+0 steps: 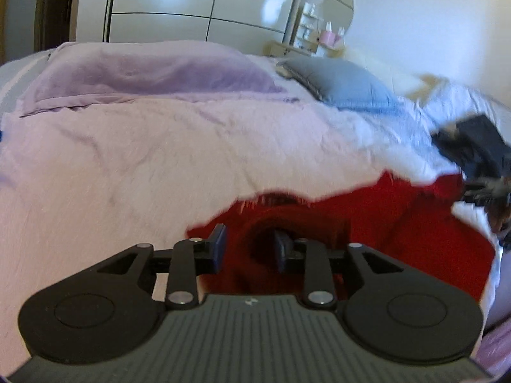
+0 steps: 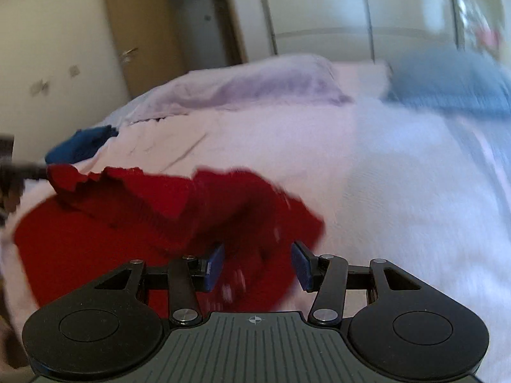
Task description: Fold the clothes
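A red knitted garment (image 2: 179,220) lies rumpled on a pale pink bedspread (image 1: 127,166) as a person works it with two hand-held grippers, both angled down toward the bed. The left gripper (image 1: 249,249) stands with its blue pads apart over a dark fold of the red knit; cloth sits between the pads, but none appears pinched. The right gripper (image 2: 257,266) is likewise spread wide, its pads clear of the red fabric bunched below them, so neither tool seems to have a hold on the garment.

Judging by the lie of the cloth, folding is at an early stage: one layer looks turned over the body of the knit, its ragged edge raised toward the left gripper in the right wrist view, yet the shape is uneven and no tidy rectangle has formed. Squaring, further folds and setting aside appear to remain.

A dark blue cloth item (image 2: 80,146) waits at the bed's far edge, beside a lilac pillow (image 1: 153,73) and a grey-blue pillow (image 1: 345,83). No basket, box or other container is visible in either view.
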